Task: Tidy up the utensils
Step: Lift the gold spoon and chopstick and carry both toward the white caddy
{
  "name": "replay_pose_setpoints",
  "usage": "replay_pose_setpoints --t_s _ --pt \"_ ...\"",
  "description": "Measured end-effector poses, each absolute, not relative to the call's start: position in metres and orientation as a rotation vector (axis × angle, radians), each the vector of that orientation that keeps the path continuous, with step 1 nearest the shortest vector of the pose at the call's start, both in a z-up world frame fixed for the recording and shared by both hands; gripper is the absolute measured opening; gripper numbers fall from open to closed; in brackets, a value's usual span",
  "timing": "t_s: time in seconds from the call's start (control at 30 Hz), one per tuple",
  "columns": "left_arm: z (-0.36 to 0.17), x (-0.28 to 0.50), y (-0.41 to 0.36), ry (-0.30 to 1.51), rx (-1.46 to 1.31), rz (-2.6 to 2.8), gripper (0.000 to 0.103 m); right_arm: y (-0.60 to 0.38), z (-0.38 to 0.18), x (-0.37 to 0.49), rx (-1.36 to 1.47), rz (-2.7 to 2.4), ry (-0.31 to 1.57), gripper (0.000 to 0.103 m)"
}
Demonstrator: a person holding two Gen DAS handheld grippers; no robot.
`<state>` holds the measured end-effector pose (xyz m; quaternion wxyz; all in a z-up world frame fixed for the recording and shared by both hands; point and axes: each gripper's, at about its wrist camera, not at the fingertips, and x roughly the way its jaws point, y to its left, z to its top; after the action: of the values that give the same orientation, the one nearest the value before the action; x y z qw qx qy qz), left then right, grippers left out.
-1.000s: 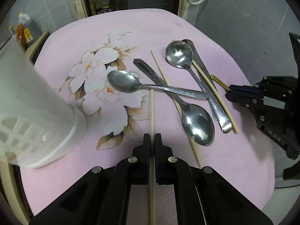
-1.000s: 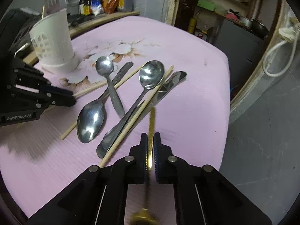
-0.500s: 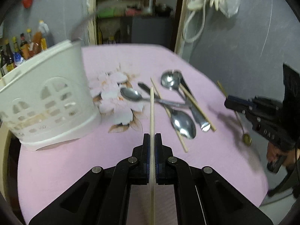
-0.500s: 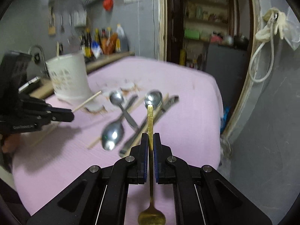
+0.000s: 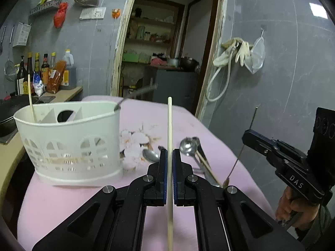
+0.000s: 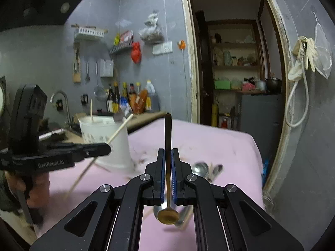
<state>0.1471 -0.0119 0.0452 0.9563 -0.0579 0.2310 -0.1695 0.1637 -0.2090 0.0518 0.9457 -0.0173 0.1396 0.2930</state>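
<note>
Left gripper clenched on a chopstick, right gripper on a gold spoon (bowl downward), above the pink table.

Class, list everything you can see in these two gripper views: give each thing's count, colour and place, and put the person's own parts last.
Caddy: one, white, on the cloth's left side.
Chopstick: one, pale wood, held in the left gripper.
Gold spoon: one, held in the right gripper, bowl nearest the camera.
Steel spoons: at least two, silver, lying on the cloth.
Cloth: one, pink with a flower print, covering the table.
Bottles: several, dark, on the counter behind.
Left gripper: black, shut.
Right gripper: black, shut.
</note>
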Motion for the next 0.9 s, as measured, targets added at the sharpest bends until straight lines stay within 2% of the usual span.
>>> replay_pose_setpoints --t_s 0.3,0.6,0.9 --pt "0.064 0.146 0.011 0.397 -0.169 -0.316 0.003 -0.194 0.065 0.171 0.008 0.643 0.245 0.003" --pt "0.102 0.153 0.056 0.274 -0.225 -0.279 0.003 -0.165 0.105 0.183 0.073 0.747 0.156 0.003" --pt "0.140 0.180 0.128 0.118 -0.323 -0.153 0.003 -0.117 0.136 0.211 0.154 0.855 0.118 0.003"
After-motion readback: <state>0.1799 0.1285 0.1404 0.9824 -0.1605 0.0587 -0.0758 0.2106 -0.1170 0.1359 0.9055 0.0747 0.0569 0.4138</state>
